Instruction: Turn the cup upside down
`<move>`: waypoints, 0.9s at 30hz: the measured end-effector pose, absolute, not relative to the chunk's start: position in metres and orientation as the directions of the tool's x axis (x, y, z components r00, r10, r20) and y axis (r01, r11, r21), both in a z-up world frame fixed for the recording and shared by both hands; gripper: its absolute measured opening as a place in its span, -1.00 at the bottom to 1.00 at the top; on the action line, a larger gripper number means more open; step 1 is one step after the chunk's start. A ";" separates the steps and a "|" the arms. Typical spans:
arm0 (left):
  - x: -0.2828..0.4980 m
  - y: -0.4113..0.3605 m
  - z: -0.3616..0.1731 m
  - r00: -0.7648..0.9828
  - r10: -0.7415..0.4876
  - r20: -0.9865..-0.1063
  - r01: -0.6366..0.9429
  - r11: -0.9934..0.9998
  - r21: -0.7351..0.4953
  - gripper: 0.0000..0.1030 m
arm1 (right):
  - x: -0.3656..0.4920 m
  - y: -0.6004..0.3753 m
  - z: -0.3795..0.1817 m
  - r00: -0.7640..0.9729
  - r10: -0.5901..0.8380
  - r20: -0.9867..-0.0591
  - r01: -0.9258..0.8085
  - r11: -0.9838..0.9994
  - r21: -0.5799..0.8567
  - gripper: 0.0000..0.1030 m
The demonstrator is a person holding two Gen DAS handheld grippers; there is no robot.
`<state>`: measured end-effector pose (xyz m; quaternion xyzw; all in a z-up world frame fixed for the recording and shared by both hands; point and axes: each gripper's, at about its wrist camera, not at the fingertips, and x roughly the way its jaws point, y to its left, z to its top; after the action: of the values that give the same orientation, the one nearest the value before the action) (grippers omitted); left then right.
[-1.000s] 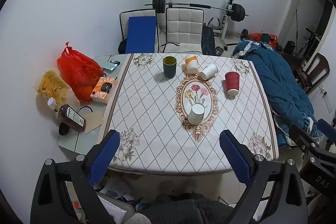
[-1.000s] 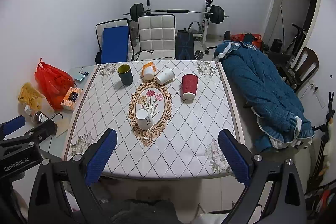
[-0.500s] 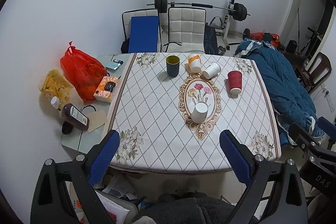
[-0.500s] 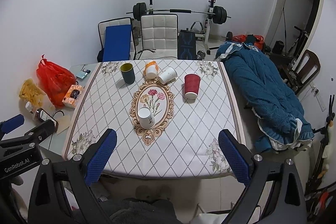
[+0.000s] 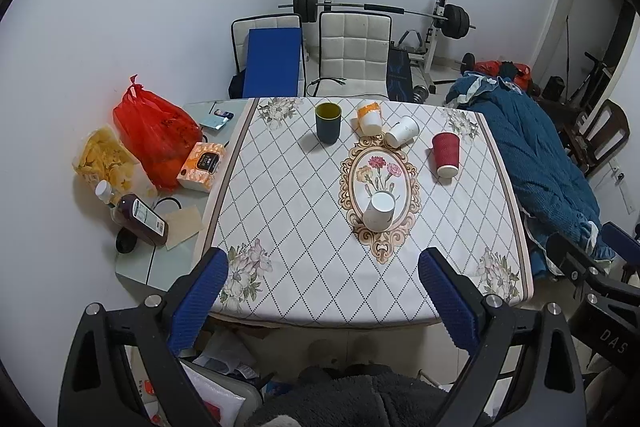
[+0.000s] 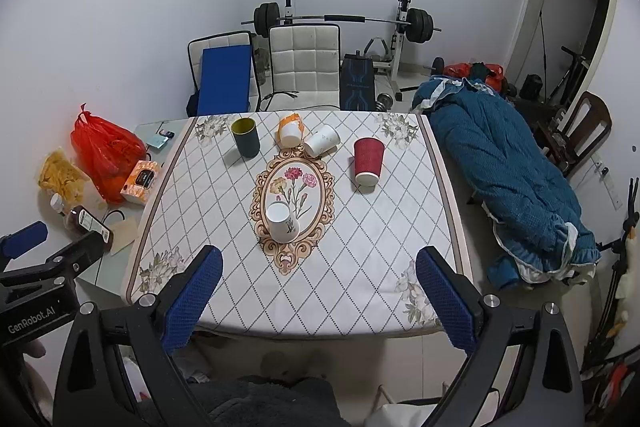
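Several cups stand on a table with a diamond-patterned cloth [image 5: 288, 211]. A dark green cup [image 5: 328, 122] [image 6: 245, 137] stands upright at the back. An orange-and-white cup [image 5: 369, 116] [image 6: 290, 130] and a white cup [image 5: 401, 130] [image 6: 322, 140] lie beside it. A red ribbed cup [image 5: 446, 154] [image 6: 368, 161] stands upside down. A white flowered cup [image 5: 379, 211] [image 6: 282, 222] stands upside down on the oval medallion. My left gripper [image 5: 323, 293] and right gripper [image 6: 319, 293] are both open and empty, held back off the table's near edge.
At the table's left are a red bag [image 5: 157, 131], a tissue box [image 5: 202, 165], a snack bag [image 5: 106, 159] and a brown bottle [image 5: 140, 219]. Two chairs [image 5: 354, 55] and a barbell rack stand behind. A blue quilt [image 5: 536, 155] lies on the right.
Both grippers have pulled back and up a little, so the table looks slightly farther. The cups have not moved.
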<state>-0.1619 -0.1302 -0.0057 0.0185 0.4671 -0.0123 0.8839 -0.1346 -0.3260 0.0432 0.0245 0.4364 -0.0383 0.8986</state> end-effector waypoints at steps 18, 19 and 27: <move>-0.159 -0.134 -0.010 0.547 -0.002 -0.837 0.044 0.999 0.026 0.89 | -0.131 -0.327 0.036 0.603 -0.035 -0.797 0.085 0.996 0.020 0.93; -0.158 -0.134 -0.010 0.547 -0.002 -0.837 0.043 0.999 0.025 0.89 | -0.130 -0.327 0.035 0.603 -0.034 -0.797 0.084 0.996 0.020 0.93; -0.156 -0.132 -0.012 0.548 0.008 -0.836 0.029 0.999 0.028 0.89 | -0.129 -0.327 0.034 0.601 -0.031 -0.798 0.080 0.997 0.021 0.93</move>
<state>-0.1564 -0.1316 -0.0124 0.0194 0.4753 -0.0062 0.8796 -0.1286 -0.3266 0.0340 0.0274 0.4454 -0.0308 0.8944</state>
